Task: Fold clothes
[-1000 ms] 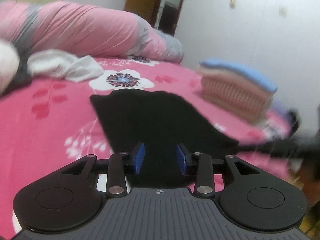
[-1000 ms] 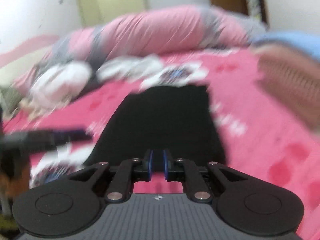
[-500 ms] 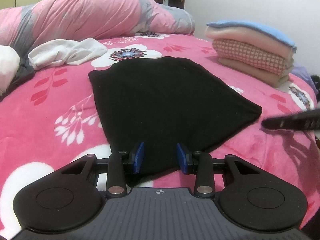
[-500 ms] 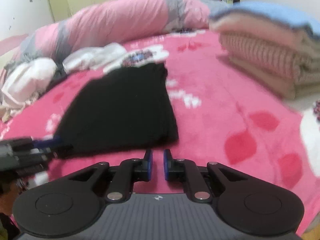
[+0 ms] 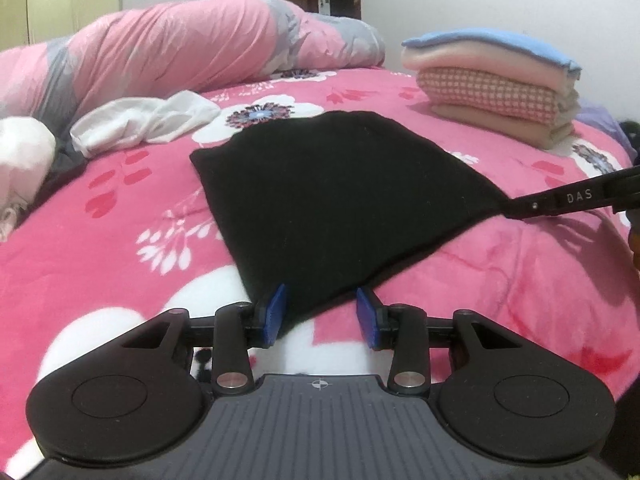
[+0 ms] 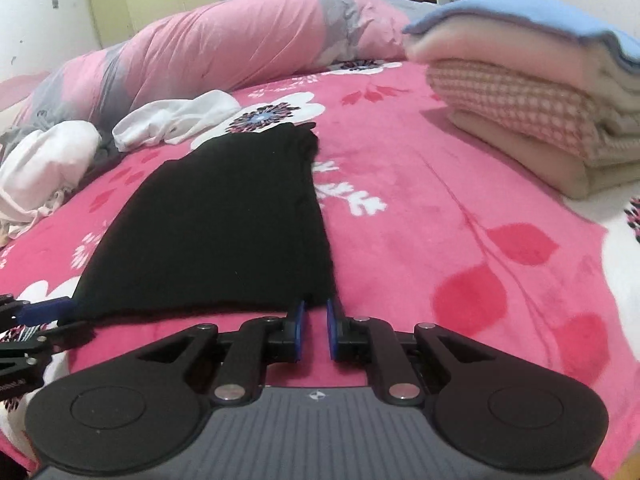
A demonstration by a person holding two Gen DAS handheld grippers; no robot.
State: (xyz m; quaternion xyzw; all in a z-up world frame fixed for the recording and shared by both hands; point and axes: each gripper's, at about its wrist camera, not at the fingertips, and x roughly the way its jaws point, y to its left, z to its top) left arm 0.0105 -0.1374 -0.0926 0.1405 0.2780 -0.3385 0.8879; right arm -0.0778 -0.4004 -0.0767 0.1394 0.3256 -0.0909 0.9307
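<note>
A folded black garment (image 5: pixel 340 204) lies flat on a pink flowered blanket (image 5: pixel 120 216), filling the middle of the left wrist view and the centre-left of the right wrist view (image 6: pixel 224 232). In the left wrist view its near corner reaches down between the blue pads of the left gripper (image 5: pixel 322 314), whose jaws stand wide apart at the lower middle of the frame, closed on nothing. In the right wrist view the right gripper (image 6: pixel 315 330) sits at the lower middle of the frame, just at the near right corner of the garment; its jaws are drawn close with a narrow gap showing pink blanket between them, and no cloth is caught there. The tip of the right gripper also enters the left wrist view from the right edge (image 5: pixel 568 200), touching the garment's right corner, and the left gripper's blue-tipped fingers show at the lower left edge of the right wrist view (image 6: pixel 36 312), at the garment's near left corner. Beyond the garment, toward the upper left of both frames, a crumpled white cloth (image 5: pixel 144 124) rests on the blanket, with another white bundle (image 6: pixel 44 164) further left. Behind them a rolled pink and grey quilt (image 5: pixel 180 48) runs across the top of the bed. At the upper right a stack of folded clothes (image 5: pixel 492 84), blue on top, then cream, checked and beige, sits on the blanket, well apart from the black garment.
</note>
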